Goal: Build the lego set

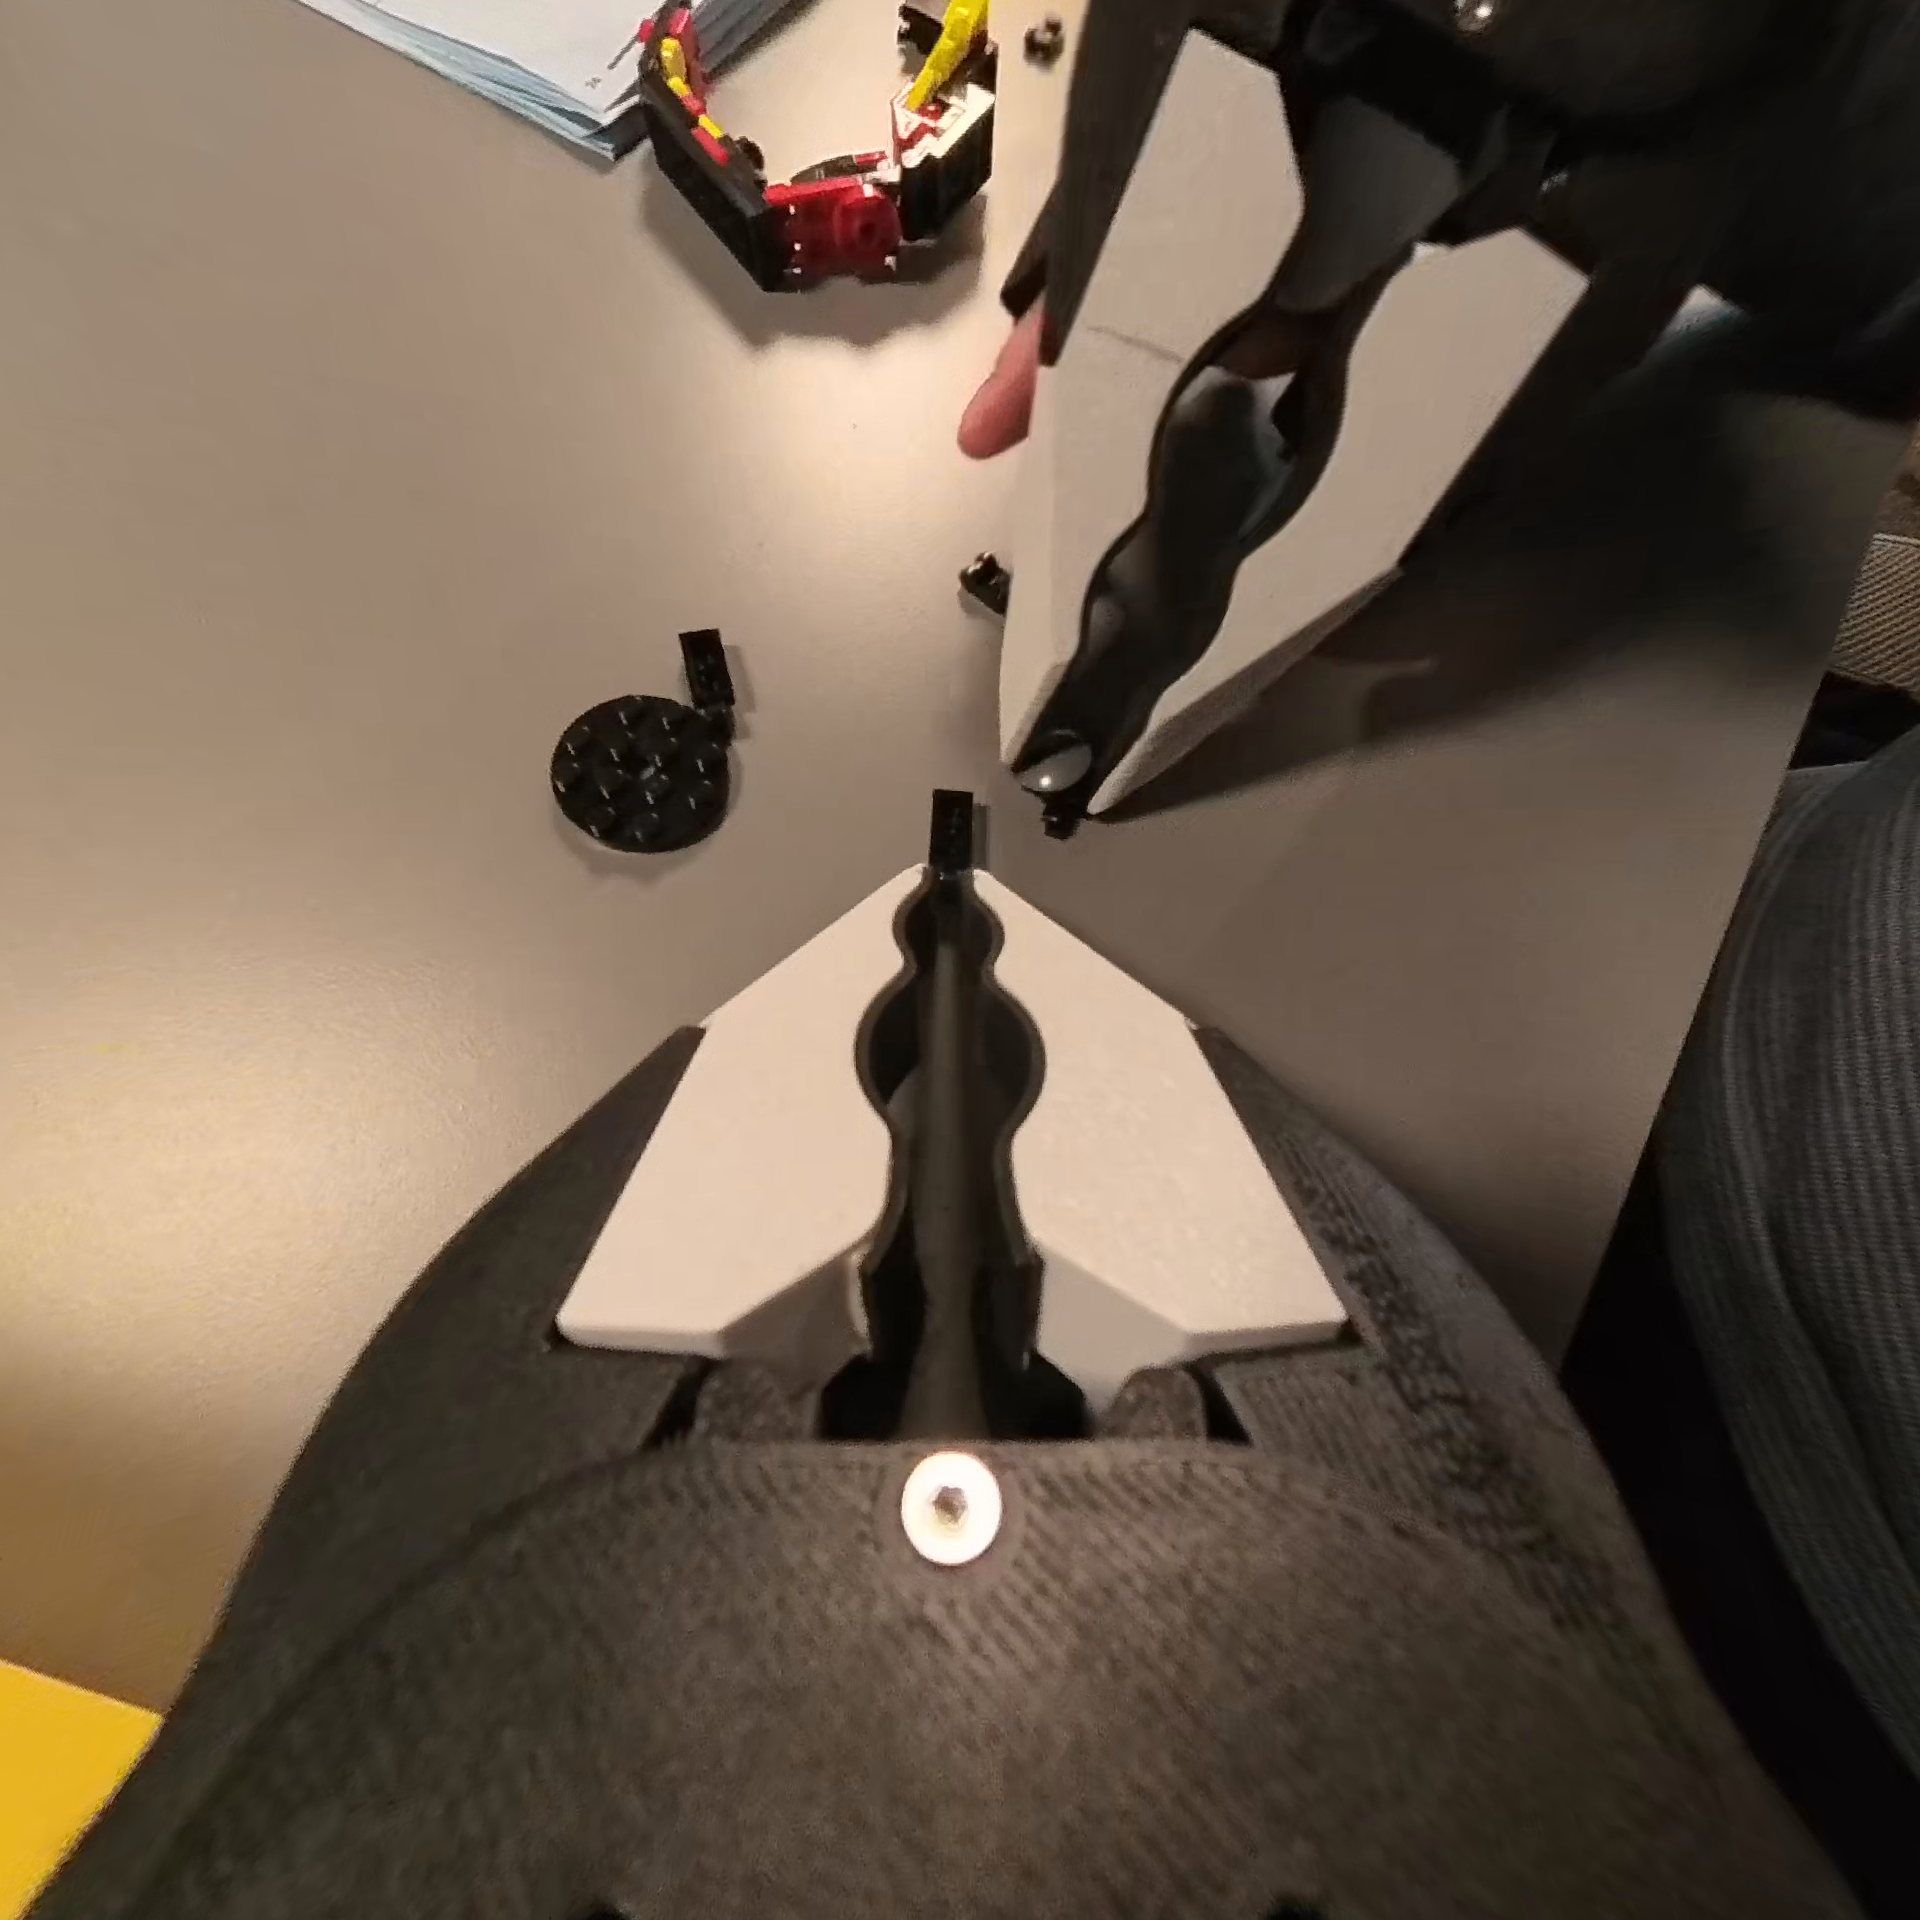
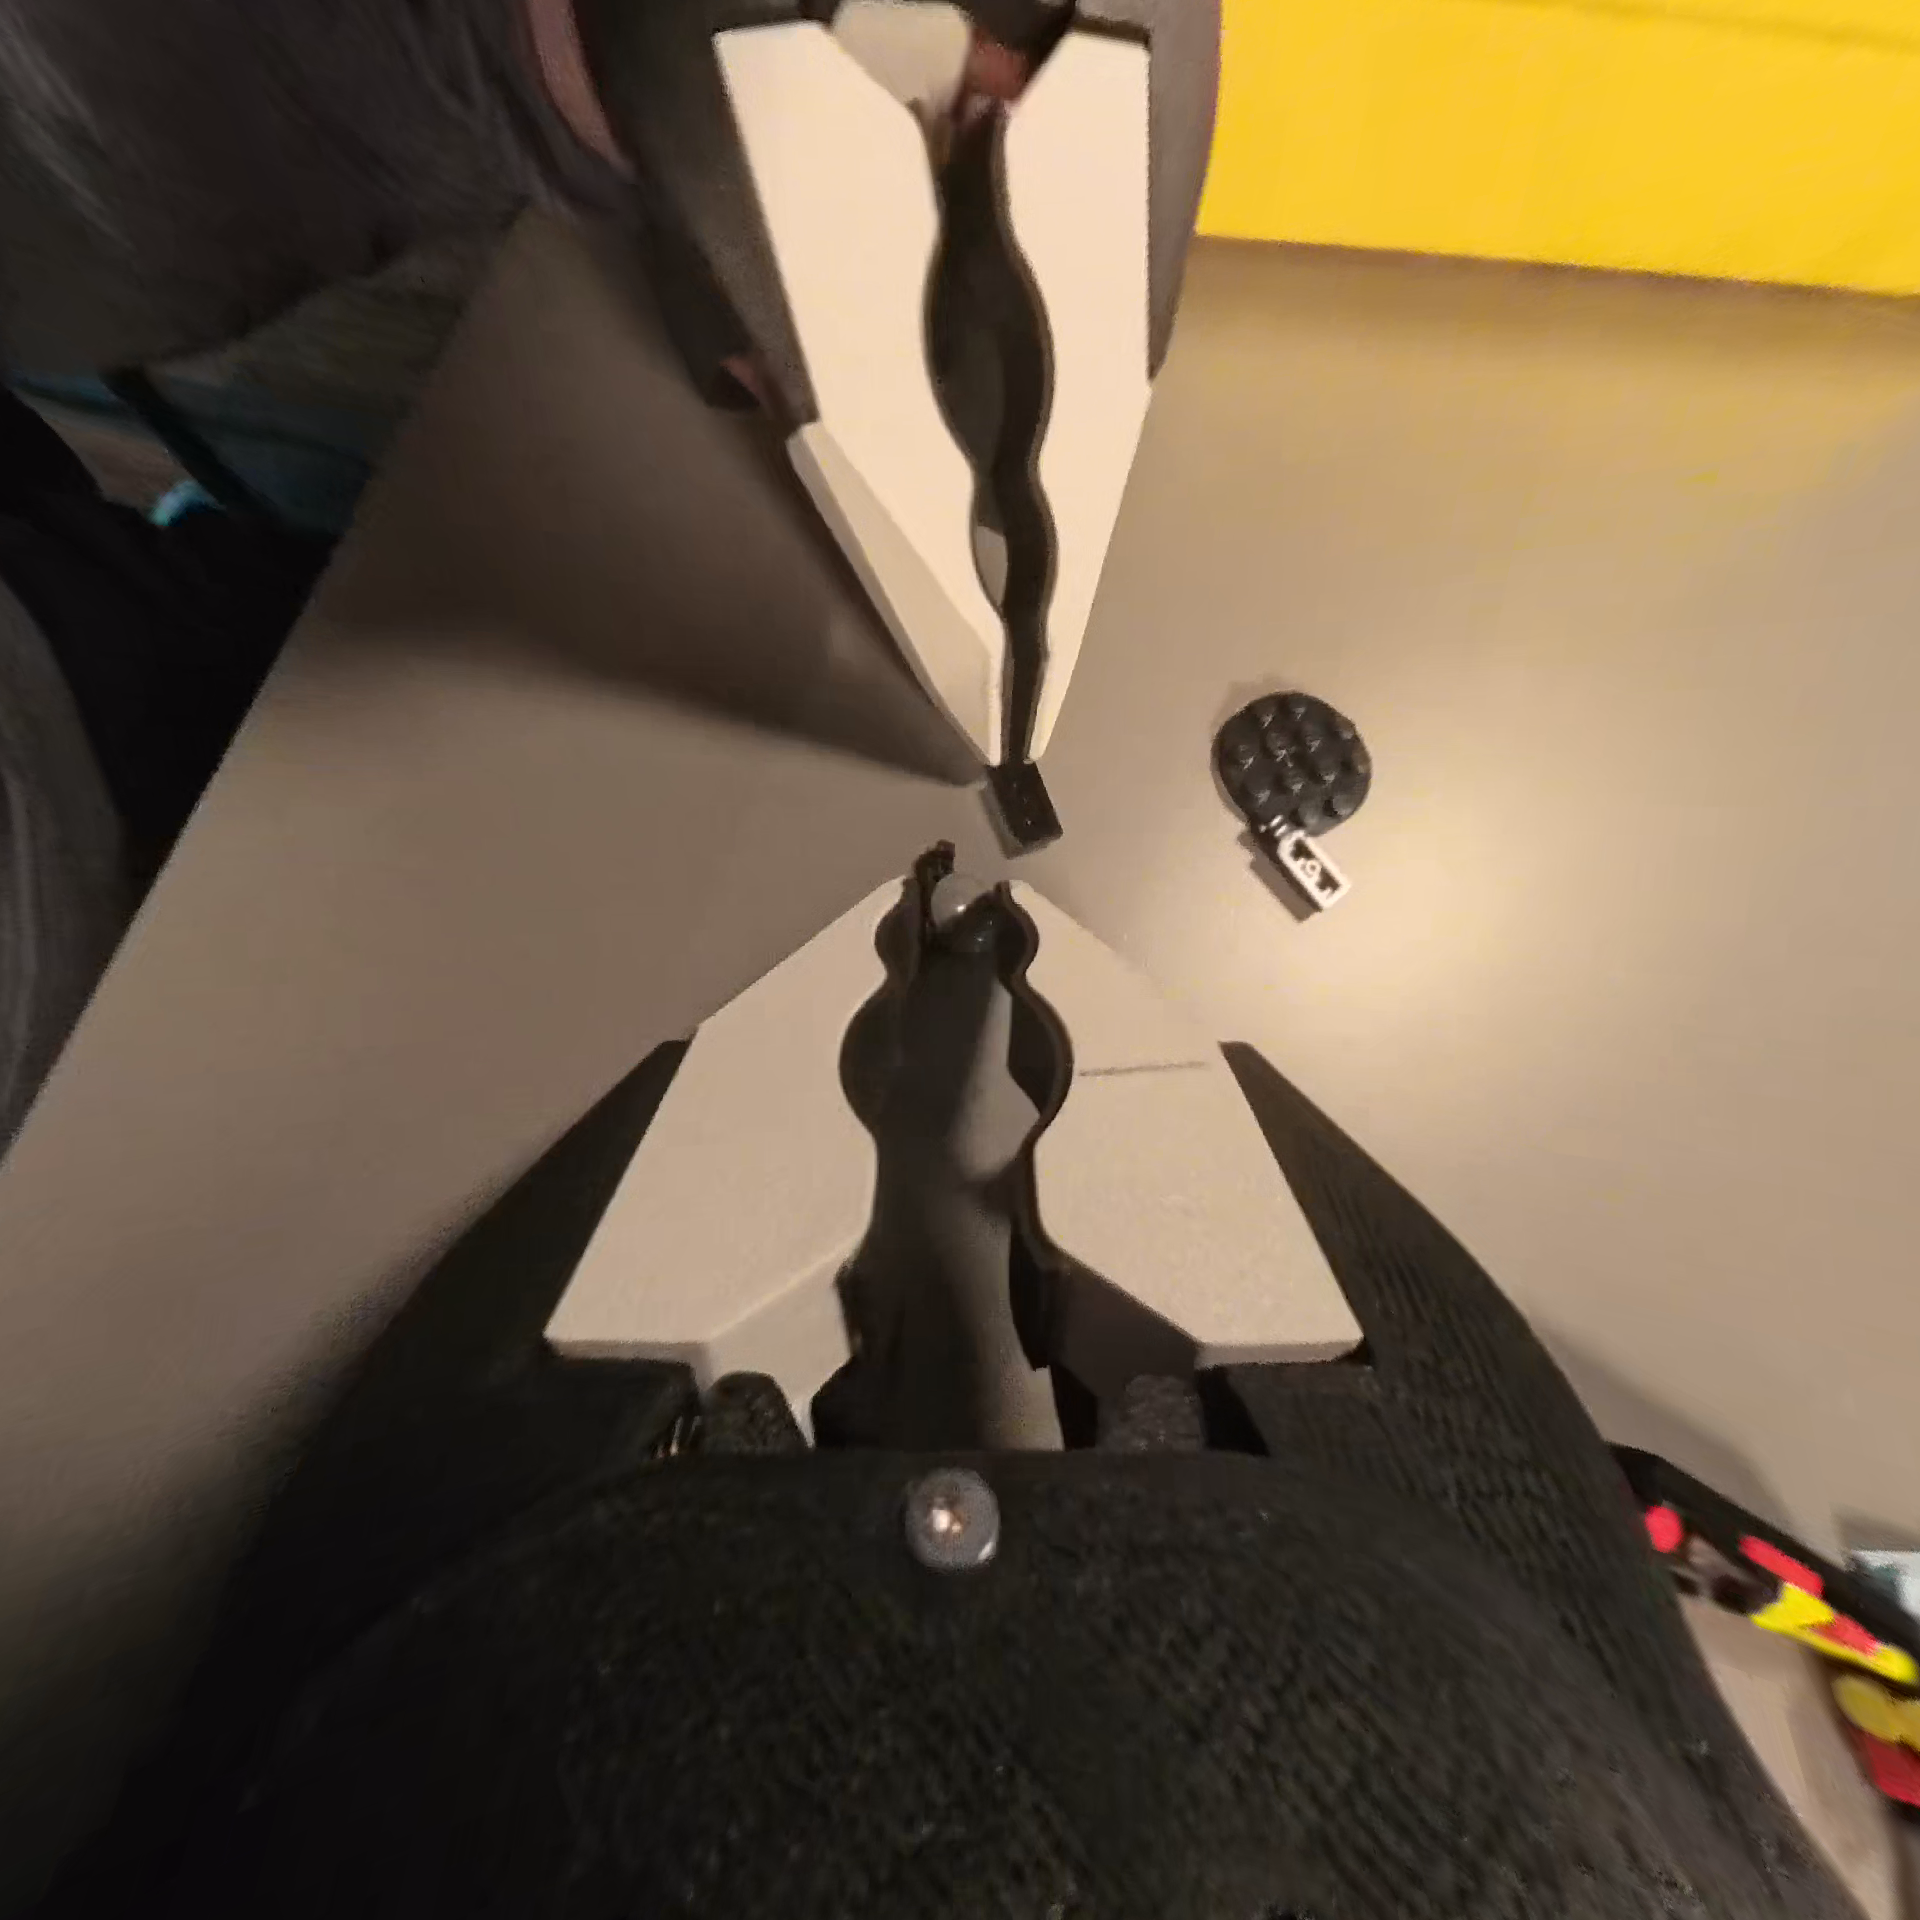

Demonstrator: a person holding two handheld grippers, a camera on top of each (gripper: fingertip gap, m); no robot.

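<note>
Just above the grey table, the two grippers meet tip to tip, each pinching a small Lego piece. The left gripper has its jaws pressed together on a narrow black brick that sticks out past the fingertips; from the right wrist view the same brick hangs at the end of that gripper, which comes in from the top. The right gripper is closed on a small dark piece with a rounded grey cap, a thin black bit poking out at the tip; in the left wrist view it descends from the upper right with the cap caught between its tips. The two held pieces are near each other but apart. On the table to the side lies a round black plate with studs, and a small black clip piece touches its edge; both show again in the right wrist view, the plate and the clip piece. A tiny black part sits just beside the right gripper's finger. Farther off rests a red, black and yellow assembly, next to a stack of paper. A fingertip shows behind the right gripper.
</note>
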